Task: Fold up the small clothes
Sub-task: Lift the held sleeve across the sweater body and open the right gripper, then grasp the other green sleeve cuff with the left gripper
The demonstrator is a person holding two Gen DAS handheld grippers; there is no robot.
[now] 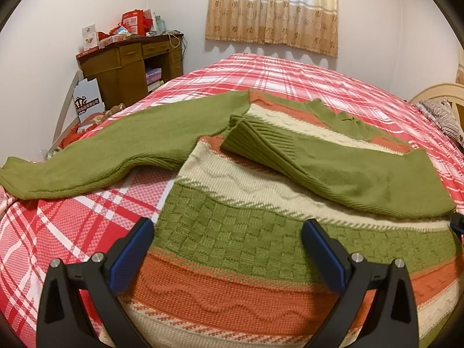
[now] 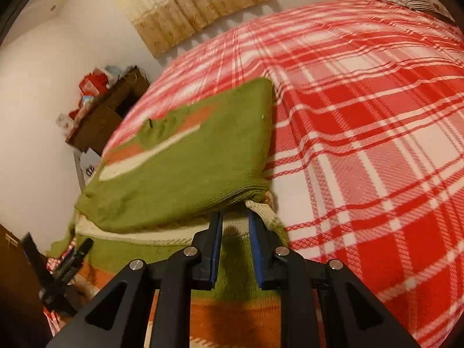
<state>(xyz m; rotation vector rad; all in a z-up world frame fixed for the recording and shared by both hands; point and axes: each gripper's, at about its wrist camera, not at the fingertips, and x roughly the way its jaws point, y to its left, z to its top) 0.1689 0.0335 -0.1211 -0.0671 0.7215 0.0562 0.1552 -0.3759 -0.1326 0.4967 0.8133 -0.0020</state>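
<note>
Sweater [image 1: 232, 240] lay spread on the red plaid bed cover [image 1: 72, 232], filling the lower middle of the left wrist view, its striped green, orange and cream body flat. One green sleeve [image 1: 348, 171] was already folded across the body at the right of that frame; the other sleeve [image 1: 95, 156] was stretched out toward the left edge, not yet folded in. By my reading the sleeve-folding step was half done.

In that view the left gripper [image 1: 229, 243] hovered over the hem with its jaws wide apart and nothing between them. In the right wrist view, which was blurred, the right gripper [image 2: 235, 226] sat at the bottom centre, at the sweater's edge just below the folded sleeve [image 2: 185, 168]. Its jaws stood only narrowly apart; the gap showed no cloth pinched, so it seemed to hold nothing.

The next move probably called for a grip on the cuff of the outstretched sleeve and carrying it across the body to lie over the first, keeping the body unrumpled.
</note>
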